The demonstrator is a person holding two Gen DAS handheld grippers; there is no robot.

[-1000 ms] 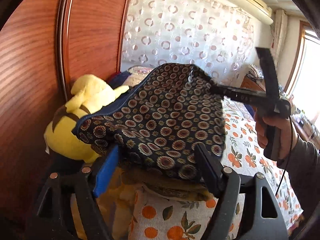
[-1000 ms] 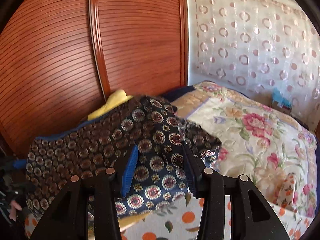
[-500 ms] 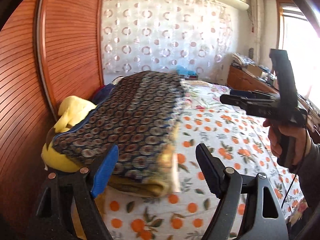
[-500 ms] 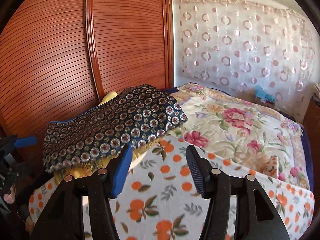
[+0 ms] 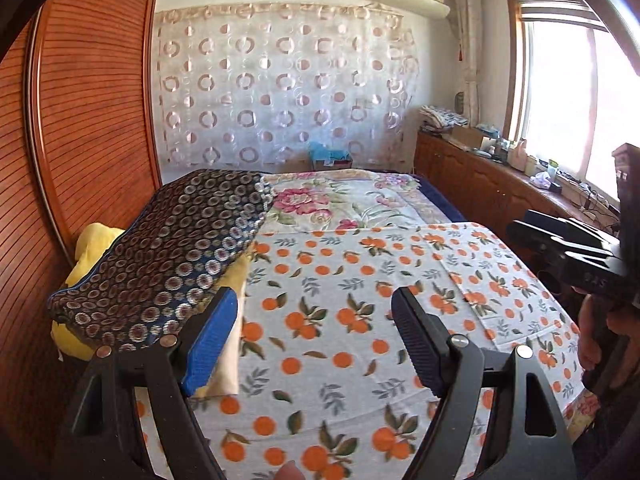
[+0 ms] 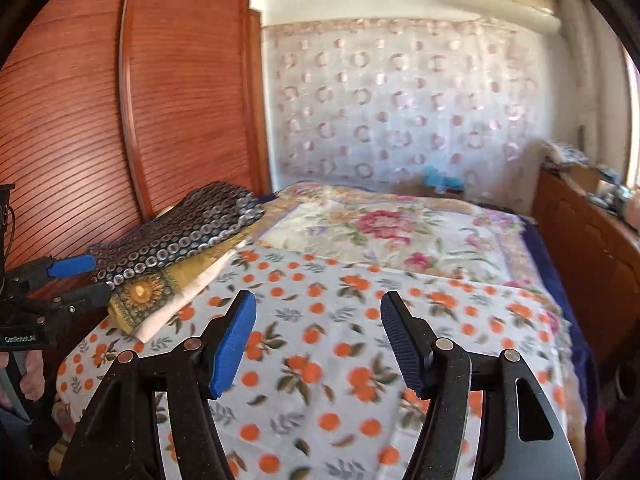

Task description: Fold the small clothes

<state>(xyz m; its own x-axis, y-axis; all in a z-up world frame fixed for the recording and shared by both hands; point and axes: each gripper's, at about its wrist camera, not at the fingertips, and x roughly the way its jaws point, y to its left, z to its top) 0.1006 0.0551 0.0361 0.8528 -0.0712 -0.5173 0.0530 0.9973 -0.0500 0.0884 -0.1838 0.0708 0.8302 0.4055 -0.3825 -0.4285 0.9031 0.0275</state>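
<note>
A folded dark garment with a circle pattern (image 5: pixel 172 248) lies on top of a stack of folded clothes at the bed's left side; it also shows in the right wrist view (image 6: pixel 188 232). Under it lie a sunflower-print piece (image 6: pixel 140 294) and a cream piece (image 6: pixel 180 304). My left gripper (image 5: pixel 314 340) is open and empty, just right of the stack, above the orange-print sheet (image 5: pixel 360 280). My right gripper (image 6: pixel 318 340) is open and empty over the same sheet (image 6: pixel 340 340), away from the stack.
A yellow plush toy (image 5: pixel 94 240) sits behind the stack against the wooden wardrobe (image 5: pixel 80 140). A floral quilt (image 6: pixel 380 236) covers the far bed. A wooden cabinet (image 5: pixel 480 184) with clutter runs along the right, under the window.
Both grippers let go of the dark garment, which now rests on the stack. Both have drawn back and to the right, over the orange-print sheet.
</note>
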